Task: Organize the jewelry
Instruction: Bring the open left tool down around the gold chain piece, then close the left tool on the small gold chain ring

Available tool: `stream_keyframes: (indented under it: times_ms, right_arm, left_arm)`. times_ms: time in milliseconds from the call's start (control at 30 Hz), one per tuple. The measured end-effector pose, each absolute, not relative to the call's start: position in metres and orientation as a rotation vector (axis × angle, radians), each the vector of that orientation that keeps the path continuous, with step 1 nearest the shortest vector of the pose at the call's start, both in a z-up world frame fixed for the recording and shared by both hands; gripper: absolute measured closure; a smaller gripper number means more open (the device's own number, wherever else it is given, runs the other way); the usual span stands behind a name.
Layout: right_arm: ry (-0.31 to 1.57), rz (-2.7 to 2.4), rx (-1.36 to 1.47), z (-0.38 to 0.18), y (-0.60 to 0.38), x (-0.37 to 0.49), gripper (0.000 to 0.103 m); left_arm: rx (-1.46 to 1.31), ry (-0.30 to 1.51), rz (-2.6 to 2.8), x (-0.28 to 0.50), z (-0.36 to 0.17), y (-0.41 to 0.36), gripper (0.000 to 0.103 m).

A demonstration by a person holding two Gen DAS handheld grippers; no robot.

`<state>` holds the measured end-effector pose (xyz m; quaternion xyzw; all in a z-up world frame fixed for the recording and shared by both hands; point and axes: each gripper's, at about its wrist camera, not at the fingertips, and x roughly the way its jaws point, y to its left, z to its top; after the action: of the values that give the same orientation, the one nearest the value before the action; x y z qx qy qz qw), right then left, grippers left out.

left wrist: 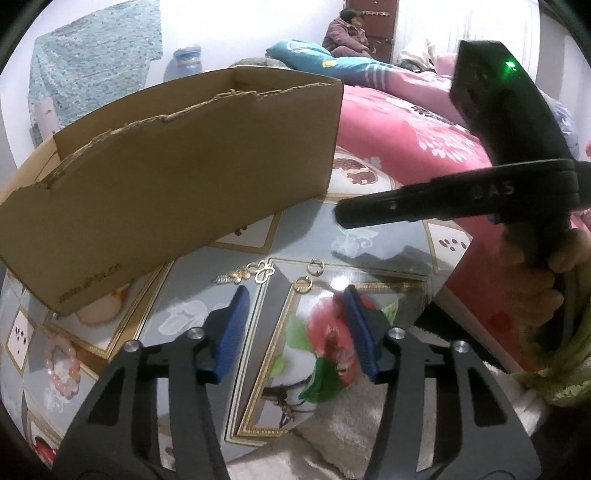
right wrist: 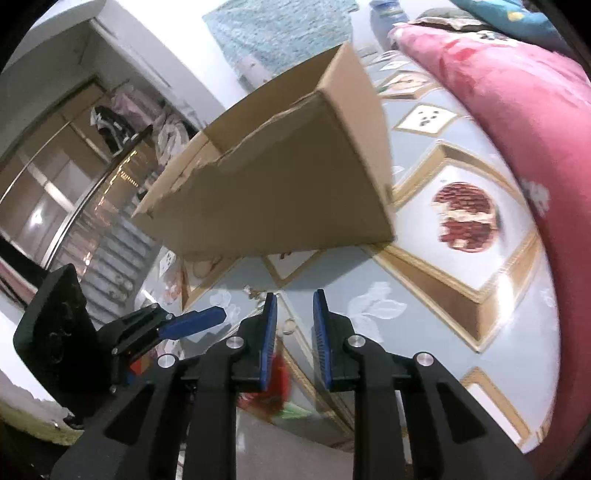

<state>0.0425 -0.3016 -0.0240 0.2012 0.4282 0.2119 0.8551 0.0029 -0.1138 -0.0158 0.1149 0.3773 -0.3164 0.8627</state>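
On the glossy patterned tabletop (left wrist: pixel 388 236) lie a gold knot-shaped chain piece (left wrist: pixel 255 275) and two small gold rings (left wrist: pixel 316 266), just ahead of my left gripper (left wrist: pixel 295 291). Its blue pads stand apart with nothing between them; the nearer ring (left wrist: pixel 303 286) lies on the table just past the tips. A pink bead bracelet (left wrist: pixel 61 369) rests at the left. My right gripper (right wrist: pixel 295 297) hovers over the table, jaws a narrow gap apart and empty; a blurred ring (right wrist: pixel 288 326) shows through the gap. An open cardboard box (left wrist: pixel 177 177) stands behind the jewelry.
The right gripper's black body (left wrist: pixel 461 199) and the hand (left wrist: pixel 554 273) holding it reach in from the right. A pink quilt (left wrist: pixel 406 122) borders the table's far right side. A person (left wrist: pixel 347 33) sits in the background. The left gripper's finger (right wrist: pixel 195 321) shows left of my right gripper.
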Motion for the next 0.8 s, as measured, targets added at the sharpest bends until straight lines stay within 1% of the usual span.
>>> stream_keyframes:
  times_ms: [33, 300, 667, 733, 800]
  right_arm:
    - [0.900, 0.441, 0.420, -0.025, -0.303, 0.042, 0.083]
    - [0.895, 0.454, 0.346, -0.028, -0.293, 0.039, 0.083]
    - [0.908, 0.462, 0.361, -0.039, -0.294, 0.043, 0.083]
    - [0.903, 0.452, 0.355, -0.039, -0.294, 0.043, 0.082]
    - [0.897, 0.443, 0.346, -0.039, -0.293, 0.042, 0.082]
  left_arm:
    - [0.241, 0.795, -0.668, 0.005, -0.016, -0.116, 0.061]
    - [0.321, 0.833, -0.668, 0.015, -0.025, -0.131, 0.083]
    - [0.328, 0.832, -0.664, 0.017, -0.027, -0.136, 0.085]
    - [0.333, 0.825, -0.670, 0.016, -0.028, -0.140, 0.093]
    - [0.341, 0.820, -0.669, 0.016, -0.028, -0.141, 0.093]
